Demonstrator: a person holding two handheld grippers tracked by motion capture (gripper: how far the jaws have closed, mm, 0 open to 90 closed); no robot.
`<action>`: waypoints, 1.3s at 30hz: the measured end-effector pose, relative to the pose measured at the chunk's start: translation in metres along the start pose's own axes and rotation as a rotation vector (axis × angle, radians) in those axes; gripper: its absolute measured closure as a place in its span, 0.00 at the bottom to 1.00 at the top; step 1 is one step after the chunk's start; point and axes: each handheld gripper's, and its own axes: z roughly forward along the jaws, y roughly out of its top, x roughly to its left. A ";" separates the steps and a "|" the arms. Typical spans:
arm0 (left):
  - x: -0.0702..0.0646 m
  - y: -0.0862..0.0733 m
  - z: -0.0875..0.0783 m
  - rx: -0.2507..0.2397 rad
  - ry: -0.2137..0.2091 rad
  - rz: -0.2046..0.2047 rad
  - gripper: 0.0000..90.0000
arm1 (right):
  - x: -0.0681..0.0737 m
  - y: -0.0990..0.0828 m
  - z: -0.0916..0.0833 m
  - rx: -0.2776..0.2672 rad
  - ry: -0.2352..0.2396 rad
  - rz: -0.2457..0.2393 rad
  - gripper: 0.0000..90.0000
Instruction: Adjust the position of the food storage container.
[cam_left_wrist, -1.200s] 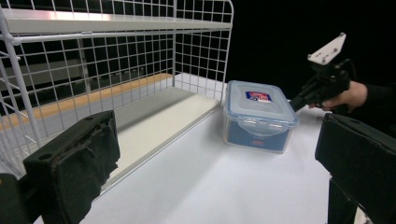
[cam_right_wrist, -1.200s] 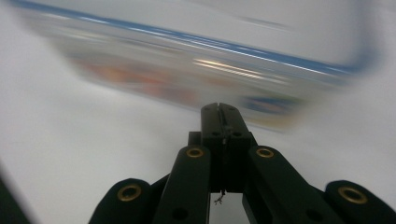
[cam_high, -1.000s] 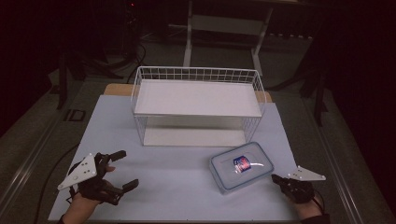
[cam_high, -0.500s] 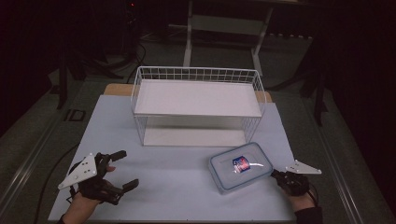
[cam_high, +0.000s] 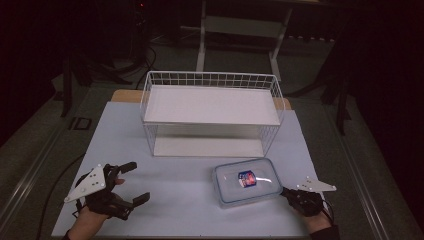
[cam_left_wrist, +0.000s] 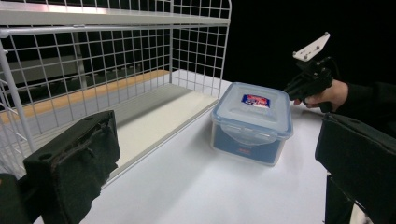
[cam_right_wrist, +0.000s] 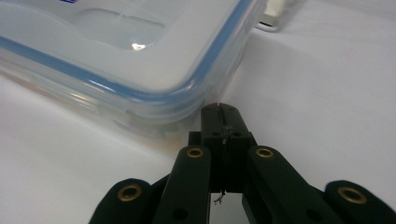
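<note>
A clear plastic container (cam_high: 245, 182) with a blue-edged lid and a small sticker lies on the white table in front of the rack; it is seen too in the left gripper view (cam_left_wrist: 252, 121) and the right gripper view (cam_right_wrist: 116, 46). My right gripper (cam_high: 284, 191) is shut with nothing between its jaws. Its tips (cam_right_wrist: 219, 109) sit just under the lid rim at the container's near right corner; I cannot tell if they touch. From the left gripper view, that right gripper (cam_left_wrist: 287, 89) shows beyond the box. My left gripper (cam_high: 139, 181) rests open at the table's near left, jaws wide apart (cam_left_wrist: 219, 154).
A white wire rack (cam_high: 210, 80) with a shelf stands at the back middle of the table, its mesh side near the left gripper (cam_left_wrist: 116, 60). The table's front edge runs close below both hands. Dark floor and table legs lie behind.
My right gripper has shifted a little to the left, up to the container's corner. The left gripper and the container have stayed put.
</note>
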 end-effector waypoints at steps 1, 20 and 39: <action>0.000 0.000 0.000 0.002 -0.002 0.000 0.00 | 0.003 0.001 0.001 0.001 0.010 -0.003 1.00; -0.002 -0.002 0.004 0.015 -0.020 -0.003 0.00 | 0.032 0.021 0.021 0.032 0.138 -0.083 1.00; -0.004 -0.005 0.008 0.032 -0.042 -0.012 0.00 | 0.055 0.051 0.060 0.059 0.209 -0.164 1.00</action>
